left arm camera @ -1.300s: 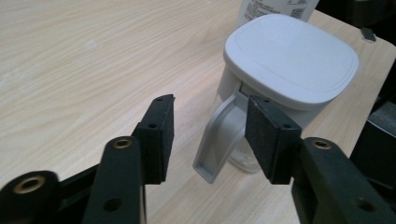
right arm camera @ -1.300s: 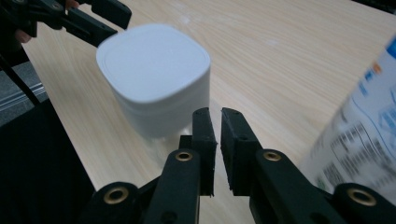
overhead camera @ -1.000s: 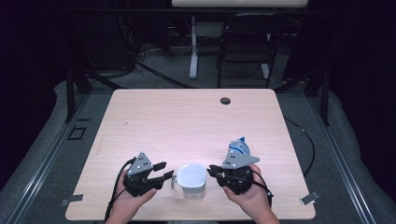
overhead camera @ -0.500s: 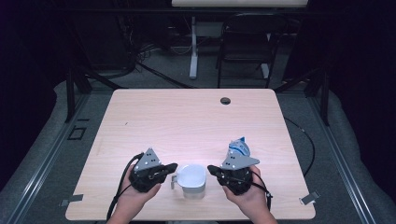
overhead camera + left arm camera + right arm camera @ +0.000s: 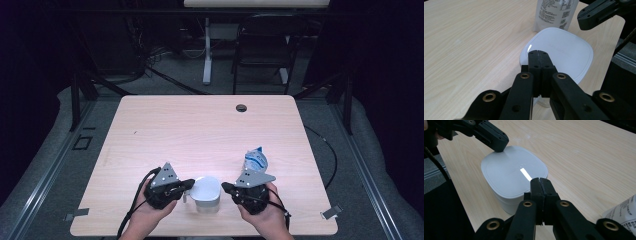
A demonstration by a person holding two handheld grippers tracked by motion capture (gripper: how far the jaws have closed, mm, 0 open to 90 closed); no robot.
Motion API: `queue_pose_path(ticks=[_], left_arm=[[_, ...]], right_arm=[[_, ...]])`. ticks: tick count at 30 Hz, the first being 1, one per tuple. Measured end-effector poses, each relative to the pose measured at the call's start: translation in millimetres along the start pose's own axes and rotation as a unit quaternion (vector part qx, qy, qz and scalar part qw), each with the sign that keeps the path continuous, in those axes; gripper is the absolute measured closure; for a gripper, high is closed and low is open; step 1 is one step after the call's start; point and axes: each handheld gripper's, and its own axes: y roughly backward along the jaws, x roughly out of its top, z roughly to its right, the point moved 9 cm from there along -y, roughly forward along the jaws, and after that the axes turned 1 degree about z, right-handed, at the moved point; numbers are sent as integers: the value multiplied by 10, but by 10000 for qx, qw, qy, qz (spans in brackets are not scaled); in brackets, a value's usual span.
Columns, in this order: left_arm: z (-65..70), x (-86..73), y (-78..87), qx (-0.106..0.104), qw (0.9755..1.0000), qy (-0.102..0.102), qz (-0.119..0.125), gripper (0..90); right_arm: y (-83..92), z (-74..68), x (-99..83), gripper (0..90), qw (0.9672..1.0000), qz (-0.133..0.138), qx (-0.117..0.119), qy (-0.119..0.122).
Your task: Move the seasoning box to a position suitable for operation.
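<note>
Since the earlier frames both pairs of jaws have closed, nothing between them; the hands barely shifted. Left gripper (image 5: 187,185): clenched, tips at the lid edge of the white container (image 5: 206,192). Right gripper (image 5: 226,187): clenched, just beside it. Pouch (image 5: 255,160) behind. Container at the near edge of the pale wood table (image 5: 200,130); dark room, chair (image 5: 263,45) beyond

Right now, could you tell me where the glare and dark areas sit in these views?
High view: table lit, surroundings nearly black. Right gripper view: a bright glare strip on the white lid, the near left corner black. Left gripper view: a small glint at the lid's left edge, pouch print slightly soft.
</note>
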Motion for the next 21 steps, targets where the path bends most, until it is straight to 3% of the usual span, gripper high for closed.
queue_pose_path(ticks=[21], left_arm=[[4, -12, 9, -31, 10000, 3, 37, 900]], right_arm=[[-64, -9, -148, 900, 9995, -226, 222, -84]])
